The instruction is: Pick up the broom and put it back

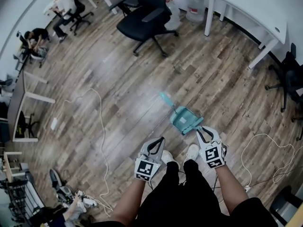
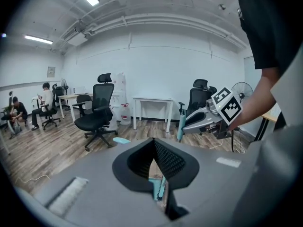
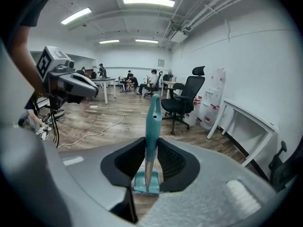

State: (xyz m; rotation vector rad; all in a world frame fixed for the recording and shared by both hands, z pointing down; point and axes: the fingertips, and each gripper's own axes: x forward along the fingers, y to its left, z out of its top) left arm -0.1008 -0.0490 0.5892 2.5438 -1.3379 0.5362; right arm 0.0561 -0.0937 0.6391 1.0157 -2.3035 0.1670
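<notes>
Presently the right gripper (image 1: 204, 132) has its fingers clamped on the handle of the teal broom (image 3: 152, 117), whose head hangs low by the person's feet, close over the wooden floor (image 1: 118, 79). The left gripper (image 2: 154, 142) has its fingers closed on nothing. Pickup is judged done; putting the broom back is outstanding.

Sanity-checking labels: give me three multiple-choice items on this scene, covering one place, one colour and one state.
1. The white table stands:
A) along the wall
B) mid-floor
C) between the tools
2. The broom is:
A) red
B) teal
C) black
3. The right tool is:
A) open, empty
B) shut on a cable
C) shut on the broom's handle

1: A, its legs stand at the wall's foot.
2: B, handle and head are both teal.
3: C, the handle stands pinched between its jaws.
</notes>
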